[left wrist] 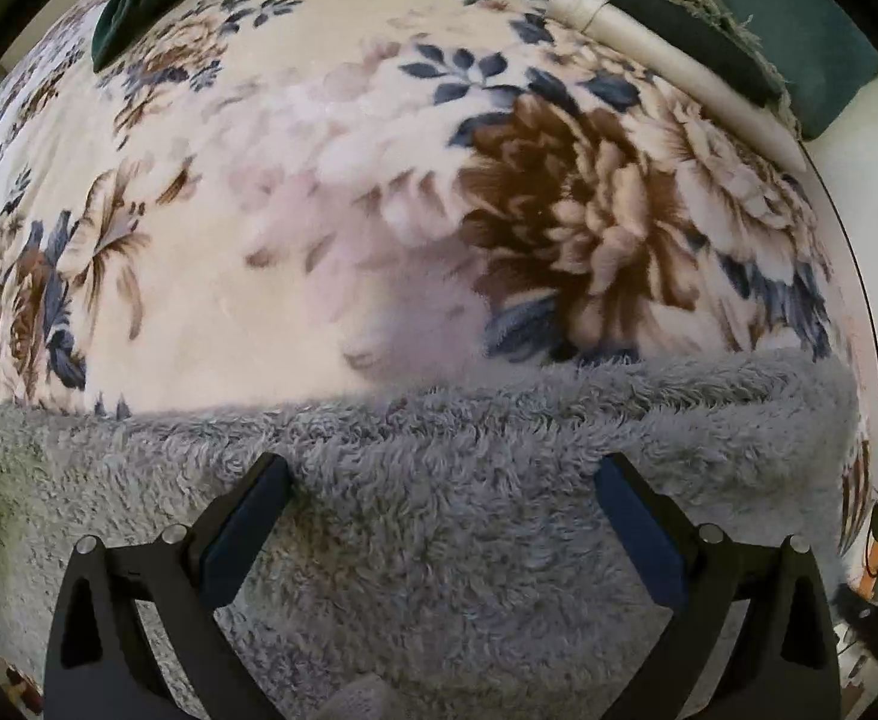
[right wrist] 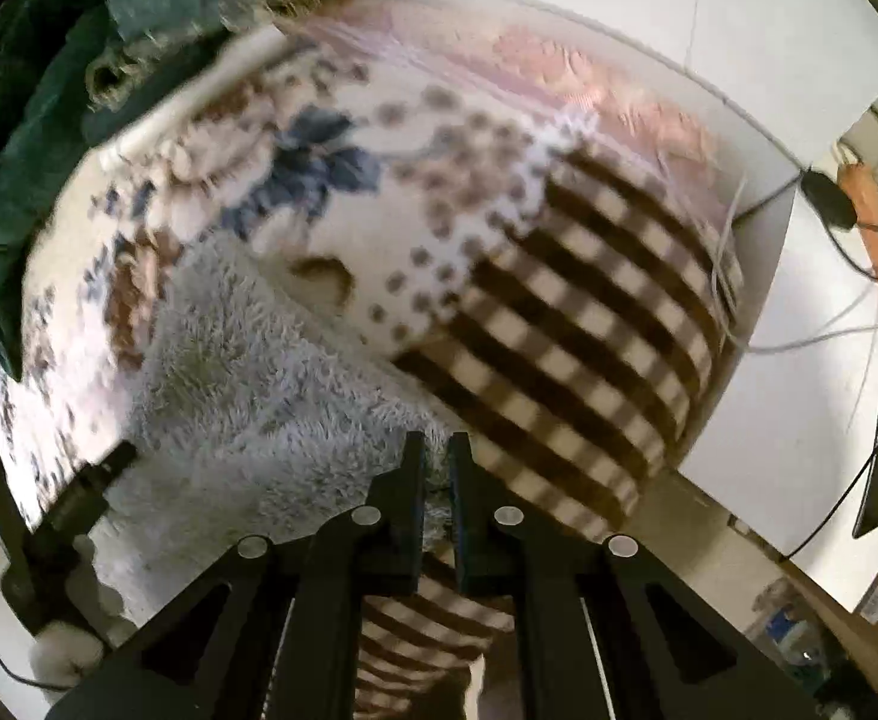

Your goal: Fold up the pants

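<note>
The pants are fluffy grey fleece, lying on a floral blanket spread over a bed. In the left wrist view my left gripper is open, its two fingers spread wide just above the grey fleece near its far edge. In the right wrist view my right gripper is shut on an edge of the grey pants, with fleece pinched between the fingers. The other gripper shows at the lower left of that view, over the same garment.
Dark green fabric is piled at the head of the bed, also in the right wrist view. A brown-and-cream checked blanket part hangs at the bed's edge. White wall, cables and an orange power strip lie to the right.
</note>
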